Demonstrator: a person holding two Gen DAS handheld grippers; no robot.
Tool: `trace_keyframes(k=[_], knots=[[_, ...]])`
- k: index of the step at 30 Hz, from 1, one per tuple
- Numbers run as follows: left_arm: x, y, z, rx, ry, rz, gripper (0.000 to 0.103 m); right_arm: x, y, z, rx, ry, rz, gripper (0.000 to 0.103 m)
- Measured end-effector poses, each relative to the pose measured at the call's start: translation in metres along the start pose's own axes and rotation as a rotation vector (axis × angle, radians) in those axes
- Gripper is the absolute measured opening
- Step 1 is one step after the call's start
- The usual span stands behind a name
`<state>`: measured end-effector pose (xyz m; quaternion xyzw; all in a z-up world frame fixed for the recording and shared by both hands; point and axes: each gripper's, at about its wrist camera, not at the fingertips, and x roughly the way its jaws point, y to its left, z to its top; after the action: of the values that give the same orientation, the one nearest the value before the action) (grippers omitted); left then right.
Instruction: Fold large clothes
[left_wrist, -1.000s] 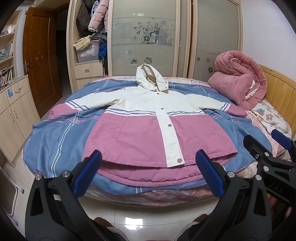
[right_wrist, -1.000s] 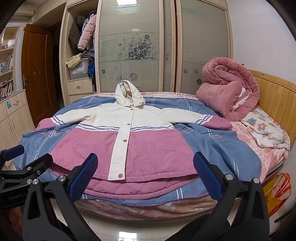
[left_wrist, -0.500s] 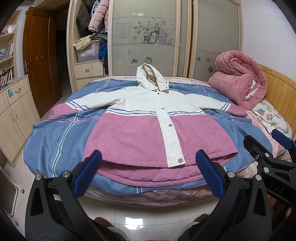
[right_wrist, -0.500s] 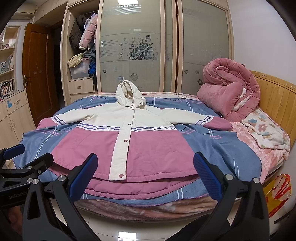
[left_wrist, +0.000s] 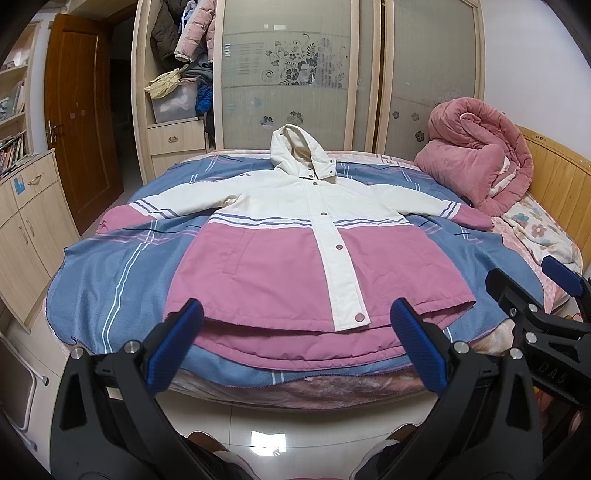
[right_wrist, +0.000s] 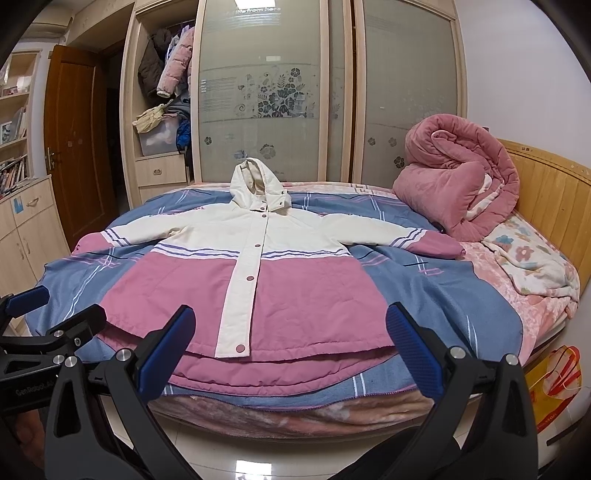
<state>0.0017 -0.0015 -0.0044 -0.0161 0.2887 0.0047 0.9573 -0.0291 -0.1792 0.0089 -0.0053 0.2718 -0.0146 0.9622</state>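
Note:
A hooded jacket (left_wrist: 280, 258) (right_wrist: 273, 288), white above and pink below, lies flat and buttoned on a blue striped blanket, sleeves spread out, hood pointing away. Its hem sits near the bed's front edge. My left gripper (left_wrist: 295, 332) hangs open in front of the hem, off the bed, with nothing between its blue pads. My right gripper (right_wrist: 291, 332) is likewise open and empty before the hem. Each gripper shows at the edge of the other's view: the right gripper (left_wrist: 546, 295), the left gripper (right_wrist: 48, 317).
The bed (left_wrist: 295, 387) has a wooden headboard (right_wrist: 554, 192) at the right. A rolled pink quilt (right_wrist: 458, 184) rests at the back right. A wardrobe with frosted doors (left_wrist: 295, 74) stands behind, a cabinet (left_wrist: 26, 229) at the left. Tiled floor lies below me.
Both views have shifted very slightly; the jacket lies as before and both grippers stay open.

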Motion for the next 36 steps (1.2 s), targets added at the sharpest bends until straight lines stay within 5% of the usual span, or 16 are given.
trace_keyframes(k=[27, 36], knots=[[0.022, 0.0, 0.001, -0.005, 0.058, -0.015, 0.101, 0.017, -0.006, -0.007, 0.014, 0.029, -0.013, 0.102], [0.002, 0.028, 0.05, -0.122, 0.179, -0.08, 0.101, 0.022, -0.016, -0.013, 0.028, 0.051, -0.049, 0.102]])
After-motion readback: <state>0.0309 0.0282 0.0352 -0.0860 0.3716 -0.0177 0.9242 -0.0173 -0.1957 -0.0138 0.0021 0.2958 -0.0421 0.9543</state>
